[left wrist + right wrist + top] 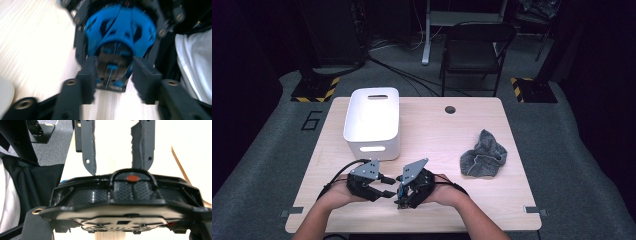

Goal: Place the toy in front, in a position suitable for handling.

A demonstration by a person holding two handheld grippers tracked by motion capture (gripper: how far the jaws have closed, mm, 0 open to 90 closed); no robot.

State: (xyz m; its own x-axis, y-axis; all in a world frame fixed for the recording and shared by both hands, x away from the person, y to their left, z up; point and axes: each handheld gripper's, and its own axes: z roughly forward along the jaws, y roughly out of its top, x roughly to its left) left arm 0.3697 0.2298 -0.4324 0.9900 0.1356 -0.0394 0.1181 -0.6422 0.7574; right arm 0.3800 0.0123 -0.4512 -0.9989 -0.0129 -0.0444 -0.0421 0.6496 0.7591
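Left gripper sitting at the table's near edge, jaws standing apart with nothing between them, facing the right gripper at its three o'clock, almost touching. Right gripper's jaw gap cannot be told. White bin lying at twelve o'clock; grey cloth resting at two o'clock, well apart.
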